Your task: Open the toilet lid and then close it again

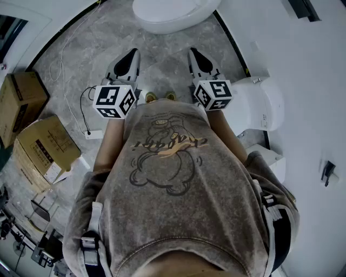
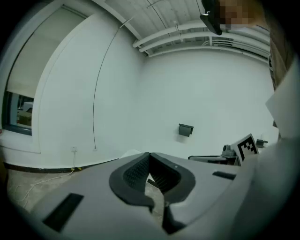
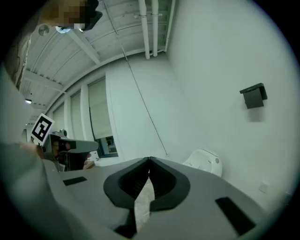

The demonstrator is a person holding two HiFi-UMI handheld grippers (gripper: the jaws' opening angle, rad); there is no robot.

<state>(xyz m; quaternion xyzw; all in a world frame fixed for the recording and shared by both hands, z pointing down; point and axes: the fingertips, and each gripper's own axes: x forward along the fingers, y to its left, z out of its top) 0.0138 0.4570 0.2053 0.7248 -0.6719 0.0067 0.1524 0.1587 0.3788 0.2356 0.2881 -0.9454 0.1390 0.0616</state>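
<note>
Toilet (image 1: 174,15) lid looks down. 2 grippers hang near it, not touching. Left gripper (image 1: 131,53) and right gripper (image 1: 193,53): jaws together, nothing between. Shirt (image 1: 173,178) lettering unreadable.

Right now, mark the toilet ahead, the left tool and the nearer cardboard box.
toilet (image 1: 172,12): head view, on its white lid.
left tool (image 1: 133,52): head view, midway between its closed fingertips.
nearer cardboard box (image 1: 47,142): head view, on its top flap.
</note>
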